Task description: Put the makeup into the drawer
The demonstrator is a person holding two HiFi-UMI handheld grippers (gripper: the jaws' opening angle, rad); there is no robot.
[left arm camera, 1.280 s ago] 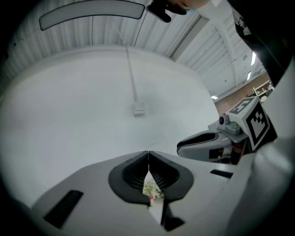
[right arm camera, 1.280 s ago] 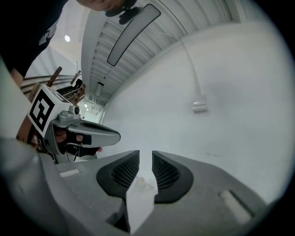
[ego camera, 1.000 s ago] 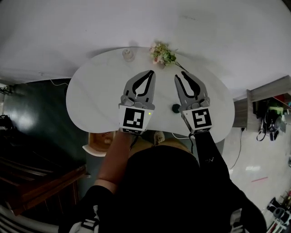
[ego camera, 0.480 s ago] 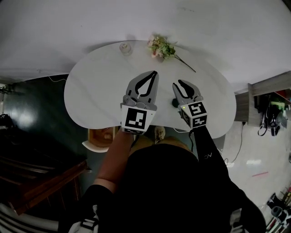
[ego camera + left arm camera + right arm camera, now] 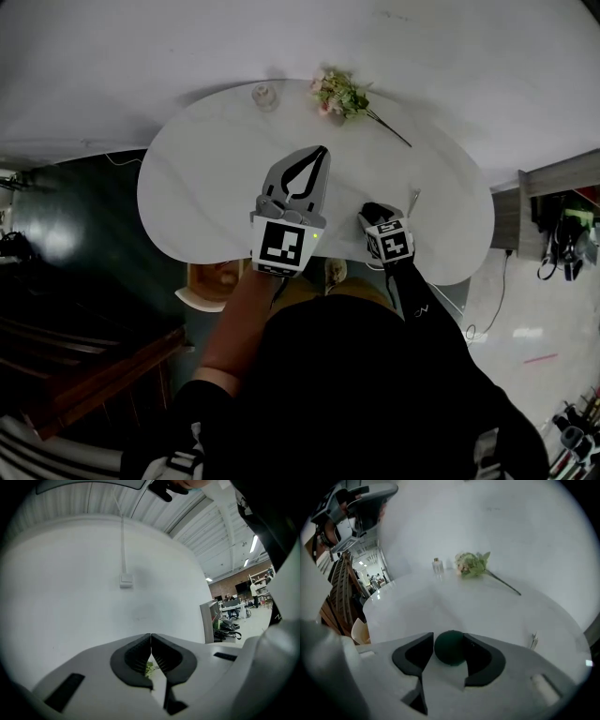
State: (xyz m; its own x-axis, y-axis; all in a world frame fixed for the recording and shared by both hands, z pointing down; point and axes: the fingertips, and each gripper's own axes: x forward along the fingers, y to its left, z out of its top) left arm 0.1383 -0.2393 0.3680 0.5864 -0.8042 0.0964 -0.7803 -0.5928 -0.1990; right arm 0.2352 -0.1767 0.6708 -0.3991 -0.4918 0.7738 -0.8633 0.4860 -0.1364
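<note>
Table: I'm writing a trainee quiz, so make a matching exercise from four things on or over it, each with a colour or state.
1 flowers
2 bottle
3 ball
4 left tool

a shut
b dark, round
c pink and green
d clear glass

Pairs: 1-c, 2-d, 3-b, 4-a

The person is wearing a black top (image 5: 347,394) whose right sleeve (image 5: 412,295) is bearing a small white mark. The left gripper (image 5: 322,150) and right gripper (image 5: 373,210) are showing pale grey shells, black ribbed pads (image 5: 136,656) and black-and-white marker cubes (image 5: 282,246) (a green light is glowing on the left one).
</note>
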